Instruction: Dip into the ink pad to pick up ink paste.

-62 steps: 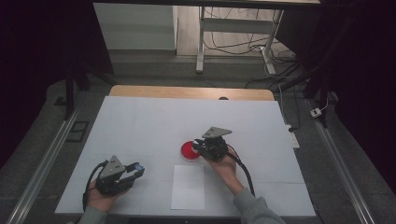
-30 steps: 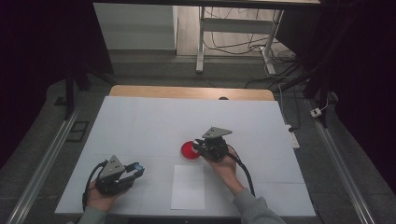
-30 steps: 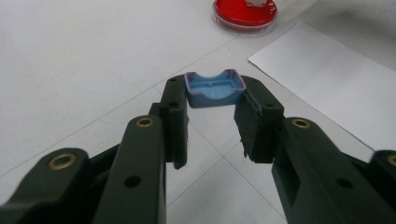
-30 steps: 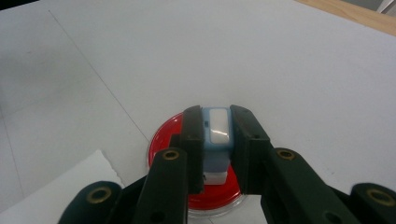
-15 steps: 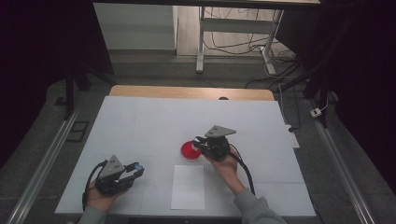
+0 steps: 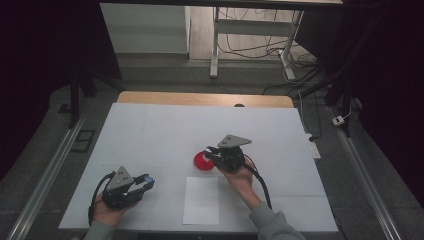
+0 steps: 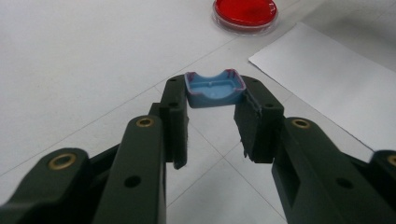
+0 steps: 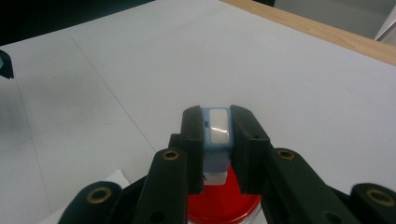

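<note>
The white table (image 6: 165, 130) spreads wide under the high view, a strip of bare wood along its far edge. Near the front edge lies a white sheet of paper (image 6: 201, 200), flat and square to the person. Just beyond the sheet's far end sits the red dish (image 6: 202, 161), round and shallow. Over it hovers the right gripper (image 6: 212, 152), held low in the right hand (image 6: 239, 175), and its jaws are clamped on a small pale-blue block (image 8: 217, 135) with a white face, right above the dish's near rim; whether the block touches the dish, I can't quite tell. Well off to the left, the left gripper (image 6: 145, 181) rests in the left hand (image 6: 107, 210), jaws pinching a small blue cap (image 7: 215, 88) with its hollow side up.
</note>
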Demonstrator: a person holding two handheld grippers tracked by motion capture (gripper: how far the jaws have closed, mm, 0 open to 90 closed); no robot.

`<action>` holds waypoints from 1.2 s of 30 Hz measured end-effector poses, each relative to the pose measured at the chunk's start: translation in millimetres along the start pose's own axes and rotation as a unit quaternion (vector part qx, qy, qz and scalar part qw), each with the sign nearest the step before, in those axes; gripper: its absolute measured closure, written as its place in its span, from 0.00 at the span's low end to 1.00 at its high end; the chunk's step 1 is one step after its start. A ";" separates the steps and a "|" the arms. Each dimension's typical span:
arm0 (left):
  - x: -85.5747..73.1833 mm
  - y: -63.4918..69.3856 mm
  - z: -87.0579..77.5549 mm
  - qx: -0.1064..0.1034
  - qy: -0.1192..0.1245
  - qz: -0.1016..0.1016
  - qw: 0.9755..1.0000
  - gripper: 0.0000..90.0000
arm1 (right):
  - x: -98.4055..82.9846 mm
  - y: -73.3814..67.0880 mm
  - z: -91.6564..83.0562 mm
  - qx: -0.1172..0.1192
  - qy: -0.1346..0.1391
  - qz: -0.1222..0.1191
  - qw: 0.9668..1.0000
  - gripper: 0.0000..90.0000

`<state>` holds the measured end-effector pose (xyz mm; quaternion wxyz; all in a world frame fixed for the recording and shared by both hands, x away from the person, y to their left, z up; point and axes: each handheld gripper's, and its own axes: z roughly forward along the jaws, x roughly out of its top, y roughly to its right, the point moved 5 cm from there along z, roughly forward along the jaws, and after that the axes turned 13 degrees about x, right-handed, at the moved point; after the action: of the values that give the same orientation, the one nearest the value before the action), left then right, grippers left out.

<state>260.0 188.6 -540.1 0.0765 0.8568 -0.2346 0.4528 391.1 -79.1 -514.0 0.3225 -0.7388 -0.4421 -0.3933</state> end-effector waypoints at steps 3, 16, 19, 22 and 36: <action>0.1 0.1 0.1 0.000 0.000 0.000 1.000 0.72 | 0.4 -0.9 0.7 0.002 -0.002 -0.001 1.000 0.84; -0.2 0.1 0.2 -0.001 0.000 0.002 1.000 0.72 | 1.5 -6.5 16.7 0.011 -0.013 -0.008 1.000 0.84; -0.2 0.1 0.1 -0.001 0.000 0.001 1.000 0.72 | 0.2 -6.6 19.8 0.009 -0.019 -0.008 1.000 0.84; -0.3 -0.2 0.0 -0.001 0.000 0.001 1.000 0.72 | -1.3 -5.3 20.8 0.008 -0.024 -0.008 1.000 0.84; -0.6 0.3 0.6 -0.001 -0.002 0.002 1.000 0.72 | -7.0 -3.0 25.2 0.002 -0.044 -0.009 0.999 0.84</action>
<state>260.0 188.3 -541.0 0.0762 0.8571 -0.2367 0.4511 393.7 -59.9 -531.9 0.3001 -0.7510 -0.4634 -0.3622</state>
